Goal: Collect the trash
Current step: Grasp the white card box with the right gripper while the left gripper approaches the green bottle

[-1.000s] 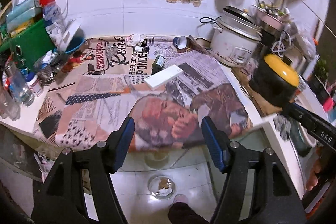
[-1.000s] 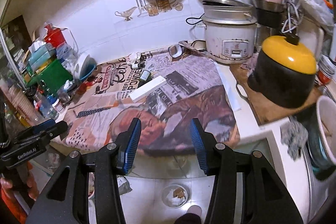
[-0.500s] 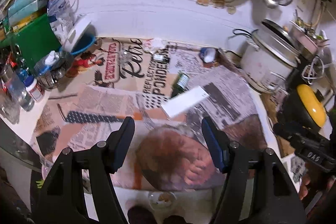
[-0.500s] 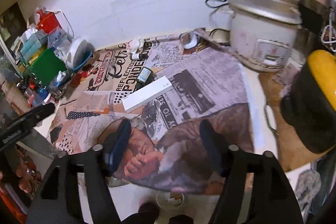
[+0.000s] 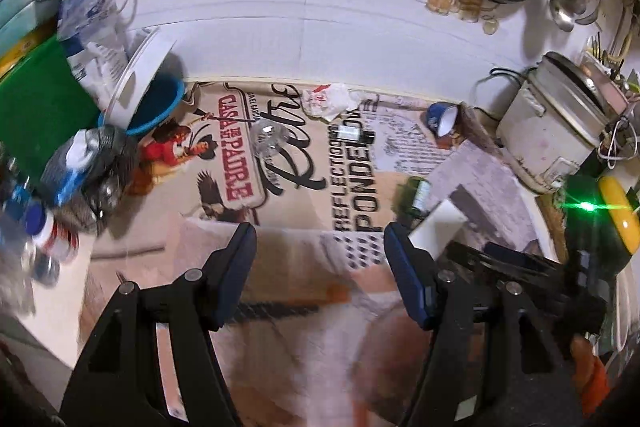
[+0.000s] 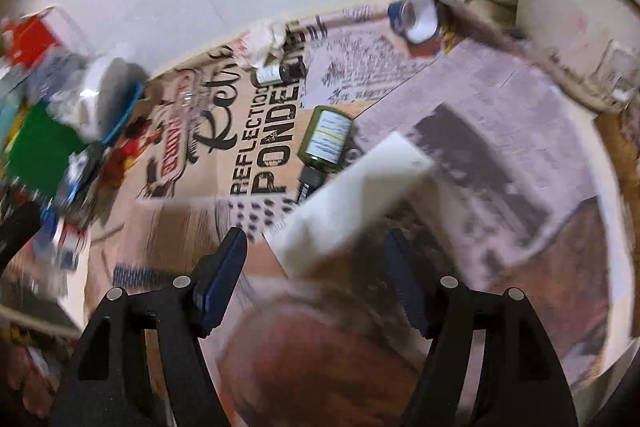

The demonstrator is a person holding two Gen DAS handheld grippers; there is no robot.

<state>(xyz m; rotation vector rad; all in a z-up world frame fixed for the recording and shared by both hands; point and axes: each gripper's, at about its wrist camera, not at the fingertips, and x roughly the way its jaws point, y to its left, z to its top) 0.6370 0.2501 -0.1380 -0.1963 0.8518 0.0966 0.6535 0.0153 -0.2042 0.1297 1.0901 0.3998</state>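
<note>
Over the newspaper-covered kitchen counter (image 6: 500,131), both grippers stand with jaws wide apart and nothing between them. By the look of it, the collection is only starting: no trash item is yet gripped, and all pieces still lie on the counter.

Landmark: the long white rectangular box (image 6: 352,195), one in number, lying just ahead of the right gripper (image 6: 316,267); in the left view it is partly hidden beyond the left gripper (image 5: 320,259).

Just beyond the box lies one dark green glass bottle with a pale label (image 6: 326,141). Farther beyond it, one small black-and-white vial (image 6: 280,71), and behind that, one crumpled white paper wad (image 6: 268,41) near the wall. Beyond the box to the right, one tipped blue-and-white cup (image 6: 416,17). Left of the vial, something clear and crumpled (image 5: 268,141), too blurred to identify.
</note>
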